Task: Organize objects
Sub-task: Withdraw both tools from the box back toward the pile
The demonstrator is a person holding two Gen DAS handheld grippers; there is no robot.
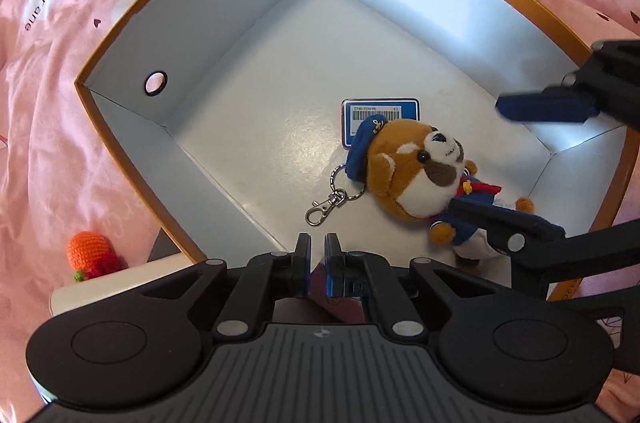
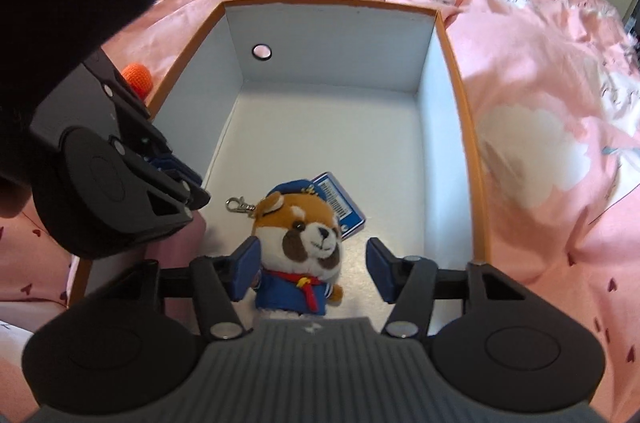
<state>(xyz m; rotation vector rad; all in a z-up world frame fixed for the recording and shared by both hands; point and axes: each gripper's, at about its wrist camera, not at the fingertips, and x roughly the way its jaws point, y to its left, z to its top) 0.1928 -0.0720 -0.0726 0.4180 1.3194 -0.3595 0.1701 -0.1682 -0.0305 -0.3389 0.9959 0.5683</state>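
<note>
Between the parted, non-touching pads of the right tool (image 2: 314, 273), a plush dog keychain (image 2: 298, 251) lies on the box (image 2: 456, 71) floor, likely light, soft and squashy, best pinched across its torso, while the left tool (image 1: 317, 265) is closed and empty.

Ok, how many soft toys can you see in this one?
2. A plush dog keychain lies on the floor of the open box. A small orange knitted toy sits on the bedding outside the box's left wall. More may be out of view.
</note>
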